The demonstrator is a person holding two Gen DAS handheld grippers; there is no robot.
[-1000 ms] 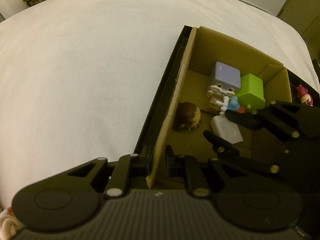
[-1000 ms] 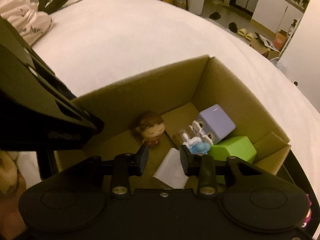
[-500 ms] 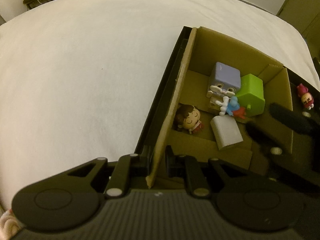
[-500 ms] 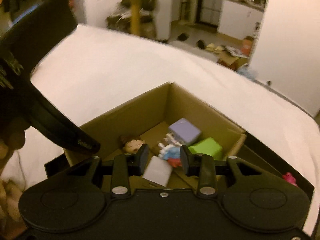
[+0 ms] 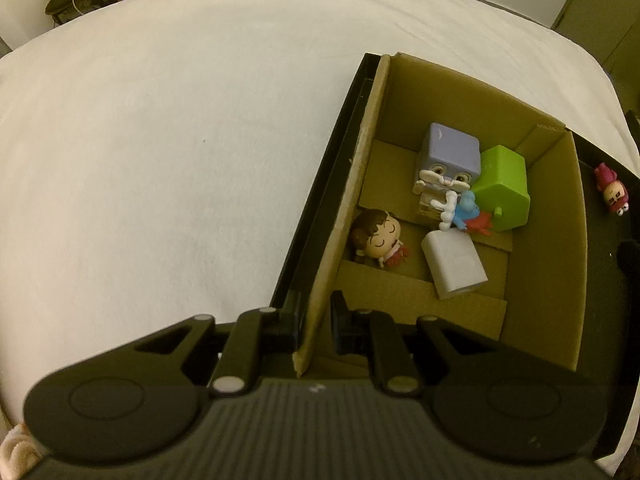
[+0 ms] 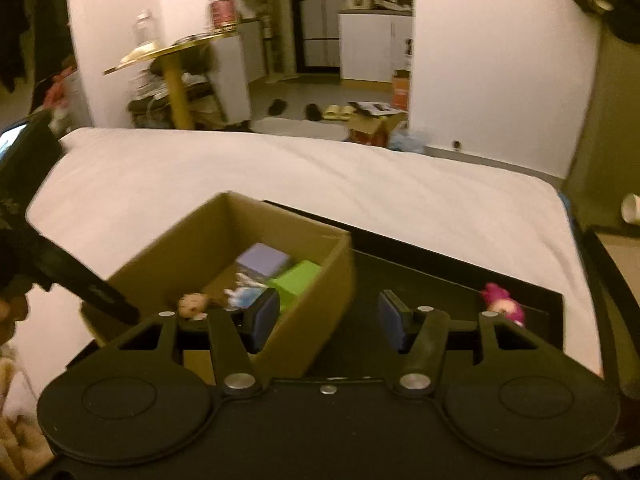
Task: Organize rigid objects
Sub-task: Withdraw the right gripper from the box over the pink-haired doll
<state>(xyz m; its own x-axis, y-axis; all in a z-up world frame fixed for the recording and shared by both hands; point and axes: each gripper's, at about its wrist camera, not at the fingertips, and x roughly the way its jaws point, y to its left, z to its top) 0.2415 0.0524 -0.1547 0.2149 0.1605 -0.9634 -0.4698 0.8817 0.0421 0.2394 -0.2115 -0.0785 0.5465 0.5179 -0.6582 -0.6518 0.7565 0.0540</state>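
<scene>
Right hand-held gripper [image 6: 328, 322]: jaws just been opening, nothing between. Pink-haired figurine [image 6: 502, 307] just right of it on black tray [image 6: 440, 276]. Judged: reach step; next straddle figurine, close.

Left hand-held gripper [image 5: 314, 330]: pinching cardboard box [image 5: 340, 216] wall.

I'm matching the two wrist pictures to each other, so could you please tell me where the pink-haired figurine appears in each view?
Left wrist view: the pink-haired figurine lies at the far right edge, on the black tray, outside the cardboard box.
Right wrist view: it lies lower right on the tray, just past the right finger.
Shared landmark: the green block in the box.
</scene>
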